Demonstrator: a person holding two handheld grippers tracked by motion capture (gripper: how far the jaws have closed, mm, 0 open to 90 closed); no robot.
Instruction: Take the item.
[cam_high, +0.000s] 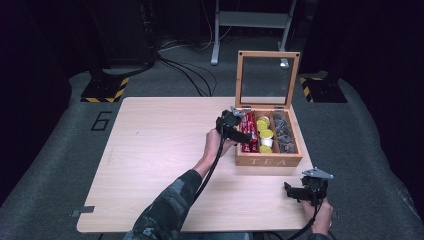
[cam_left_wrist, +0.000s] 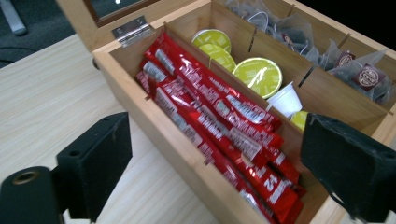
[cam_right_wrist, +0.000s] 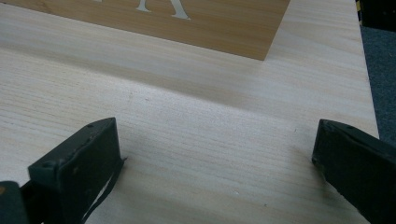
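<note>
A wooden tea box (cam_high: 269, 161) stands open at the table's right, its glass lid (cam_high: 267, 80) upright. Red sachets (cam_left_wrist: 219, 126) fill its left compartment, yellow-green capsules (cam_left_wrist: 258, 74) the middle one, tea bags (cam_left_wrist: 355, 70) the right one. My left gripper (cam_high: 242, 136) hovers over the box's left side above the red sachets (cam_high: 249, 132). In the left gripper view its jaws (cam_left_wrist: 219, 154) stand open astride the sachets, touching nothing. My right gripper (cam_high: 291, 190) is open low over the bare table (cam_right_wrist: 210, 116) in front of the box wall (cam_right_wrist: 210, 23).
The light wooden table (cam_high: 160, 165) is bare on its left half. The right gripper sits near the table's front right corner and edge. Cables (cam_high: 185, 70), a metal stand (cam_high: 250, 30) and yellow-black striped bases (cam_high: 105, 92) lie on the grey floor behind.
</note>
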